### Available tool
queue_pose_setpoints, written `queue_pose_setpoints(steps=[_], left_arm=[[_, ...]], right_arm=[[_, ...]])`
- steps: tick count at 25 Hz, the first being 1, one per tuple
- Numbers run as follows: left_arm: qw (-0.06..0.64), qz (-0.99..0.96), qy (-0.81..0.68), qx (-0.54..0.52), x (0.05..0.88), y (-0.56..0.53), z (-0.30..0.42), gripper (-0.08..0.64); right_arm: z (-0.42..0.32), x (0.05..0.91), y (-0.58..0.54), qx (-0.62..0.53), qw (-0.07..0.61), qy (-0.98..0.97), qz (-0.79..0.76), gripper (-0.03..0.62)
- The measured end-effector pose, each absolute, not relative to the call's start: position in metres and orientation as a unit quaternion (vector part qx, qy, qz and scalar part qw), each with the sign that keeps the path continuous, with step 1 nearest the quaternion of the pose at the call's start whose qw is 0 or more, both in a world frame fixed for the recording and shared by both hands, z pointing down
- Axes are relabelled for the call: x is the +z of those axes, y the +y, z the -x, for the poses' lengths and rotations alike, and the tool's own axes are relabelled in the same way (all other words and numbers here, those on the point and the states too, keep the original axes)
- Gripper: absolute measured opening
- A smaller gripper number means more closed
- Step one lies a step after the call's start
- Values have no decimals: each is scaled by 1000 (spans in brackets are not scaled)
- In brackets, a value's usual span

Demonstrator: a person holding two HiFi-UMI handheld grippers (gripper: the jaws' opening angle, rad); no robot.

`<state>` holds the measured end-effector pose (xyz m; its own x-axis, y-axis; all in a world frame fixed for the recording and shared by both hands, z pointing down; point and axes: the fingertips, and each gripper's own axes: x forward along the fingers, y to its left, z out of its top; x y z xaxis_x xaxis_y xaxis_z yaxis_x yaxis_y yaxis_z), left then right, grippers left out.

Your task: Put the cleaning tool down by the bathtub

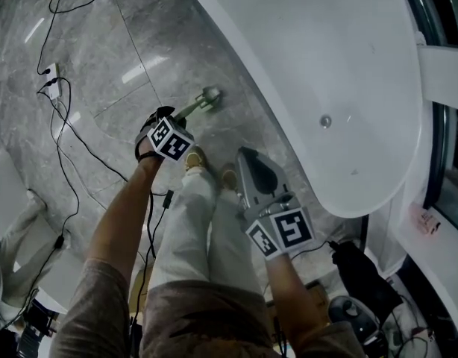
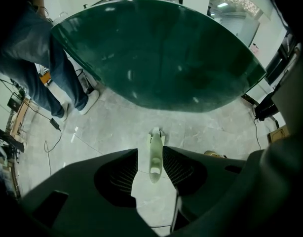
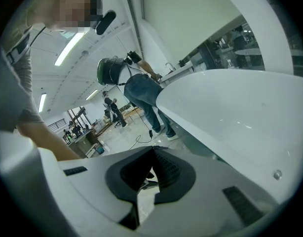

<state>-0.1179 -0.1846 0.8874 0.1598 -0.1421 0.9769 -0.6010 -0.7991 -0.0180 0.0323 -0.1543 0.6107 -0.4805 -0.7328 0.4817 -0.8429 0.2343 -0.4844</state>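
The cleaning tool (image 1: 201,101), a pale green brush with a long handle, lies on the grey floor close to the white bathtub (image 1: 311,66). My left gripper (image 1: 178,118) is at its handle end. In the left gripper view the handle (image 2: 155,157) sits between the jaws, which stand open with floor showing on the handle's left side; the bathtub's dark outer wall (image 2: 161,58) rises just beyond. My right gripper (image 1: 246,155) hangs over the floor beside the tub, apart from the tool. Its jaws (image 3: 152,152) meet at the tips with nothing between them.
Black cables (image 1: 65,129) and a power strip (image 1: 51,77) lie on the floor to the left. The holder's shoes (image 1: 195,159) stand just behind the tool. Another person in jeans (image 2: 48,68) stands by the tub's far end. A black bag (image 1: 359,274) sits at lower right.
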Motion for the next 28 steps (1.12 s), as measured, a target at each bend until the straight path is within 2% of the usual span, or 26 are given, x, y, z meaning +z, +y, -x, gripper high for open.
queue_pose_setpoints(steps=[2, 6, 7, 18, 28], left_arm=[[191, -740, -265, 587, 869, -189, 119, 143], [182, -755, -298, 555, 822, -198, 112, 13], [187, -757, -307, 546, 810, -198, 111, 5], [295, -757, -375, 447, 652, -181, 98, 3], [268, -777, -418, 387, 483, -163, 123, 3]], right_arm=[[-31, 600, -154, 358, 75, -782, -504, 2], [-29, 578, -149, 360, 70, -783, -502, 2], [-28, 571, -148, 360, 70, -784, -502, 2], [-16, 479, -133, 350, 69, -794, -493, 2], [6, 392, -104, 320, 84, -818, -471, 2]])
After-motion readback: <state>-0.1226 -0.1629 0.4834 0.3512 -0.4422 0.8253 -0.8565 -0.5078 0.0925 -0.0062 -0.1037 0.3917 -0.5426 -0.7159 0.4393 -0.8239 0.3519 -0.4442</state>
